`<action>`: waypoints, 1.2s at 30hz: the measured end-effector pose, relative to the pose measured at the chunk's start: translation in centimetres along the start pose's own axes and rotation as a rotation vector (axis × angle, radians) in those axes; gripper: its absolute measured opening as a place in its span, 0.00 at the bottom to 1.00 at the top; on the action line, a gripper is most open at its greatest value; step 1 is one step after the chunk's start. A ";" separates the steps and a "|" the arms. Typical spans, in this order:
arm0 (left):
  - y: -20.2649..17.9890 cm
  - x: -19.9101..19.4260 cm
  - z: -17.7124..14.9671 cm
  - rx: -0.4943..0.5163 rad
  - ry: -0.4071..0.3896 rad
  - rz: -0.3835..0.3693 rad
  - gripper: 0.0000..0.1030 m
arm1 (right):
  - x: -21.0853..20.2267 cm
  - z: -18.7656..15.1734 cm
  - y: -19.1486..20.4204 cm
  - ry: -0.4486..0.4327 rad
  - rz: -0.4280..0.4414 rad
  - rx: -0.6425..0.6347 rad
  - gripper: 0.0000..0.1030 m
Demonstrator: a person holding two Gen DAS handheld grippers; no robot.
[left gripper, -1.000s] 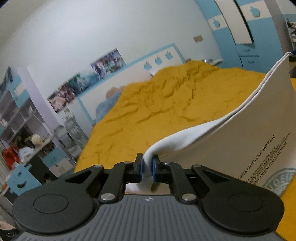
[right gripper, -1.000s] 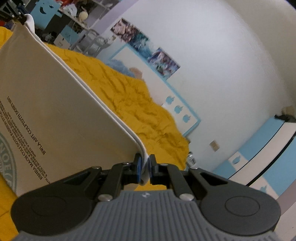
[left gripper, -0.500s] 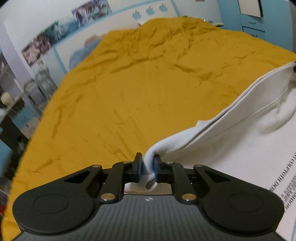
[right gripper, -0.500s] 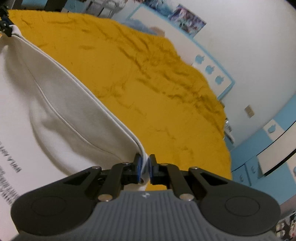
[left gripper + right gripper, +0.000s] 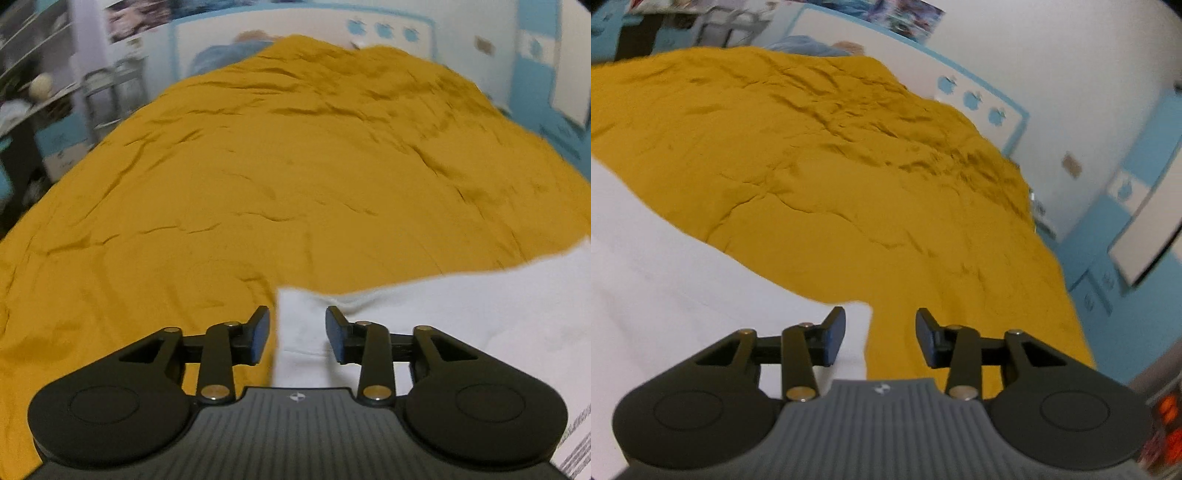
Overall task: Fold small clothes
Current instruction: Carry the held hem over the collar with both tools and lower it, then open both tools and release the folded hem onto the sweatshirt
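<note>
White cloth, the garment (image 5: 461, 325) lies flat on the mustard bedspread (image 5: 277, 177), small print seemingly at its lower edge. Left gripper (image 5: 297, 334) and right gripper (image 5: 880, 339) hover over its corners, jaws spread, holding nothing

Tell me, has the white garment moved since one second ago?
Yes. The white garment has come down from hanging above the yellow bedspread to lying flat on it, released by both grippers.
</note>
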State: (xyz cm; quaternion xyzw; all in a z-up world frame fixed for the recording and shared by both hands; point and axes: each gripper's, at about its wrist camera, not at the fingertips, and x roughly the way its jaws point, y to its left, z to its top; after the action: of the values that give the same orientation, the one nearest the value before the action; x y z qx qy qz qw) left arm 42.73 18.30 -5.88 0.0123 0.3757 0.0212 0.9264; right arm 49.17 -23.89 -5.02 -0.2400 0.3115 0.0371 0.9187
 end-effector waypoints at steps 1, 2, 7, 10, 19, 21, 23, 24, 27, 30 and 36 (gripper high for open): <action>0.5 -0.4 0.0 -0.012 -0.010 0.006 0.45 | -0.2 -0.3 -0.4 0.012 0.009 0.031 0.35; 0.8 -0.7 -0.1 -0.015 -0.014 0.005 0.45 | -0.5 -0.7 -0.9 0.023 0.021 0.065 0.35; 2.4 -0.5 -0.7 -0.136 0.018 -0.074 0.48 | -1.2 -2.5 -3.3 0.076 0.126 0.255 0.35; 3.4 0.6 -1.2 -0.252 0.025 -0.128 0.48 | -1.5 -3.7 -4.7 0.090 0.226 0.426 0.35; 3.5 2.6 -2.2 -0.331 0.019 -0.053 0.08 | 2.0 -5.7 -5.1 0.138 0.286 0.661 0.00; 3.4 2.9 -2.4 -0.311 0.032 -0.045 0.07 | 1.9 -6.2 -5.4 0.107 0.264 0.675 0.00; 2.9 3.6 -2.4 -0.269 0.055 -0.016 0.06 | 2.4 -6.9 -5.3 0.131 0.246 0.673 0.00; 2.6 3.8 -2.5 -0.250 0.061 -0.003 0.06 | 3.0 -6.9 -5.0 0.144 0.239 0.673 0.00; 2.2 3.7 -2.3 -0.232 0.067 0.022 0.07 | 3.2 -6.7 -4.4 0.156 0.208 0.663 0.00; 1.5 2.8 -2.1 -0.212 0.042 0.054 0.08 | 2.6 -6.3 -4.4 0.155 0.189 0.652 0.00; 1.6 -1.9 -1.9 -0.148 0.025 0.038 0.08 | -2.0 -6.4 -5.4 0.129 0.145 0.567 0.11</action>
State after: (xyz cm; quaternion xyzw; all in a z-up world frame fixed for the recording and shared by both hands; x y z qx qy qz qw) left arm 39.97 19.86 -5.85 -0.0493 0.3842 0.0669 0.9195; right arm 45.13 -31.47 -6.00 0.0472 0.3834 -0.0011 0.9224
